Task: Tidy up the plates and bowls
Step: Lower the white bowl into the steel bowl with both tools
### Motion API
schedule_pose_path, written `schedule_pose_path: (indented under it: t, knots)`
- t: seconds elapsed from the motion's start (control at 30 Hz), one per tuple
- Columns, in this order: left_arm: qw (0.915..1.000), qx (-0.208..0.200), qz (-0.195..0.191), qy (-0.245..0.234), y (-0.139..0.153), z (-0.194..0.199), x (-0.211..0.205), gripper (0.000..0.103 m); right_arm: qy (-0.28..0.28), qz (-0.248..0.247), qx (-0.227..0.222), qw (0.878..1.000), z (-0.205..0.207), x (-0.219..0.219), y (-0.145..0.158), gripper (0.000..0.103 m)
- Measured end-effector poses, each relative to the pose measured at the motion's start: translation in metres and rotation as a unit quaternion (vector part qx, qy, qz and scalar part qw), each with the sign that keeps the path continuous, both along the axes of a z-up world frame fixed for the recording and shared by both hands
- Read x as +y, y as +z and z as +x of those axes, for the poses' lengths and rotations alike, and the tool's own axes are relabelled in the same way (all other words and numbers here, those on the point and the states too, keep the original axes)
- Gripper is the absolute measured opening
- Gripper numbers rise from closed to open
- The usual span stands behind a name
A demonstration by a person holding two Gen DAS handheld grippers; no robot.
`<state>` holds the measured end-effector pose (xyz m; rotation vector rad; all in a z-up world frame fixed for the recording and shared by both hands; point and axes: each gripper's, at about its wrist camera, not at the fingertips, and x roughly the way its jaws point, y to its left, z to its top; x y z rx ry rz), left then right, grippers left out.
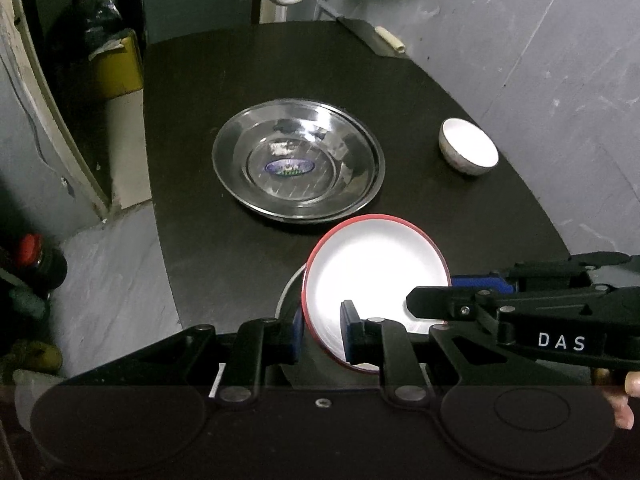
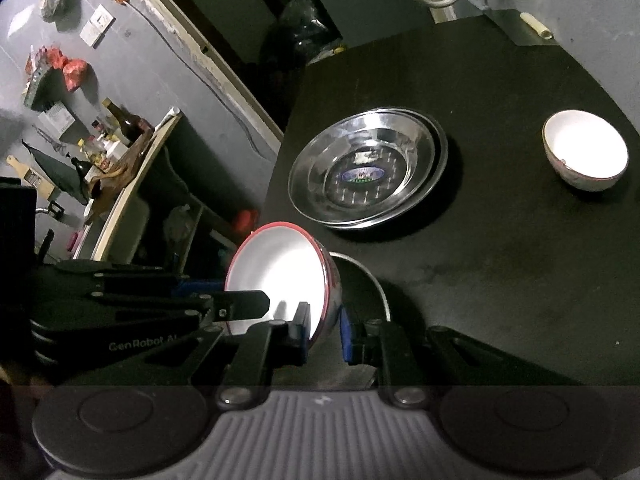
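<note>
A red-rimmed white bowl (image 1: 372, 268) is held tilted above a dark bowl with a pale rim (image 1: 286, 296) at the near edge of the black table (image 1: 440, 208). My left gripper (image 1: 322, 334) is shut on the red-rimmed bowl's near-left rim. My right gripper (image 2: 324, 328) is shut on the same bowl's (image 2: 280, 268) rim on the other side; it also shows in the left wrist view (image 1: 448, 296). Stacked steel plates (image 1: 298, 160) lie at the table's middle. A small white bowl (image 1: 468, 146) stands at the right.
A grey wall runs along the table's right side. A small pale object (image 1: 390, 39) lies on a box at the far corner. Left of the table are a yellow box (image 1: 116, 64), bottles (image 1: 36, 256) and a shelf with bottles (image 2: 108, 136).
</note>
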<state>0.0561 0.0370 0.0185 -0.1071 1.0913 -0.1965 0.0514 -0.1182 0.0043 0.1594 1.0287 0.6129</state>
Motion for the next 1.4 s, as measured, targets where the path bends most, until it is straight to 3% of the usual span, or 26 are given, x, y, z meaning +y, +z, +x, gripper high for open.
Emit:
schedule_pose_path:
  t: [0.47,0.87,1.4]
  knots:
    - [0.9984,0.051,0.0,-0.022,-0.017,0.007,-0.002,0.021,0.002,-0.023,0.056,0.998,0.007,0.005,-0.017,0.018]
    - [0.997,0.071,0.008,-0.031,-0.024,0.008,-0.002,0.023,0.005,-0.027,0.069,0.997,0.007,0.007,-0.023,0.02]
    - [0.9963,0.08,0.003,-0.029,-0.029,0.009,0.0,0.024,0.013,-0.029,0.068,0.997,0.01,0.011,-0.023,0.033]
